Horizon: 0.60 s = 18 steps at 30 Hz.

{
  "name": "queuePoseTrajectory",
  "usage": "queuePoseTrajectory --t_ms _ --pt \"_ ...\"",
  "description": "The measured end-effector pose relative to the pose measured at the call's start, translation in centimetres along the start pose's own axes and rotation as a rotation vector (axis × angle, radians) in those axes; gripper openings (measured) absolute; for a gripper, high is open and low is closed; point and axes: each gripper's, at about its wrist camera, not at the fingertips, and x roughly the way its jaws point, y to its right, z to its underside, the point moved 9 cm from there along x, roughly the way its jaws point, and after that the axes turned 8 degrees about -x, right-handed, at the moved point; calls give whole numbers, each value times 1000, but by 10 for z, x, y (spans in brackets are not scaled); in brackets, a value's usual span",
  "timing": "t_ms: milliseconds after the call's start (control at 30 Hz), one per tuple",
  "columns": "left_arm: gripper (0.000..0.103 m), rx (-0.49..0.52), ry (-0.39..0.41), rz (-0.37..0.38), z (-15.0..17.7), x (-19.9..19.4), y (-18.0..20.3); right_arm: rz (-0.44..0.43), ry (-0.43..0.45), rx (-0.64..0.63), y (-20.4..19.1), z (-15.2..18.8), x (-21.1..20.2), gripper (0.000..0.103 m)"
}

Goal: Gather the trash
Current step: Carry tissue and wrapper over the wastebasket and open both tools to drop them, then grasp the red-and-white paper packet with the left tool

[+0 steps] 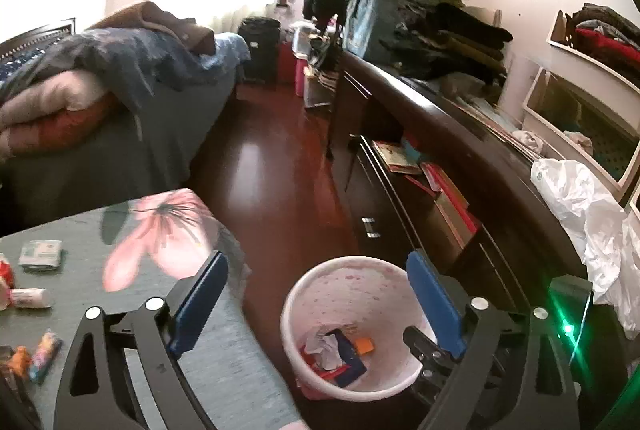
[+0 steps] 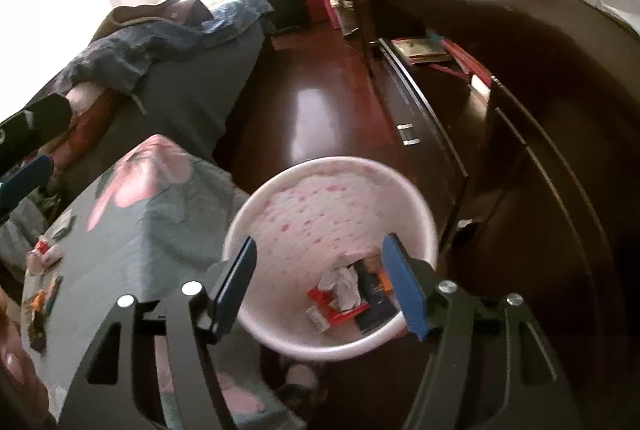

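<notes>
Both my claws are spread and empty: the right claw (image 2: pixel 320 286) hangs over the bin (image 2: pixel 240 230), the left claw (image 1: pixel 316 302) beside it. I'd swing left to the table (image 1: pixel 132 302) wrappers (image 1: pixel 44 354), pinching squarely.

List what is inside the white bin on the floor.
Inside the white bin: crumpled white paper, a red wrapper, a dark blue packet, an orange piece and a small white item. Anything beneath this heap is covered.

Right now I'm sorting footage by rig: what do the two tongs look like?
Both match: the left tongs and right tongs have flat blue pads on black linkage arms with round silver pivot bolts. A green light glows at the frame's right edge.
</notes>
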Motion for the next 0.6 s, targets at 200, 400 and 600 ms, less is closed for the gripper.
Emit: queuePoseTrajectory --t_ms 200,400,600 --pt "99 12 40 -72 -2 -29 -25 -43 -26 -23 -31 10 -14 75" --pt "99 -25 67 -172 -1 -61 -76 -107 -36 -82 -75 14 -27 77" --pt "99 -120 66 -290 -4 -88 -159 -181 -46 -181 -136 19 -36 78"
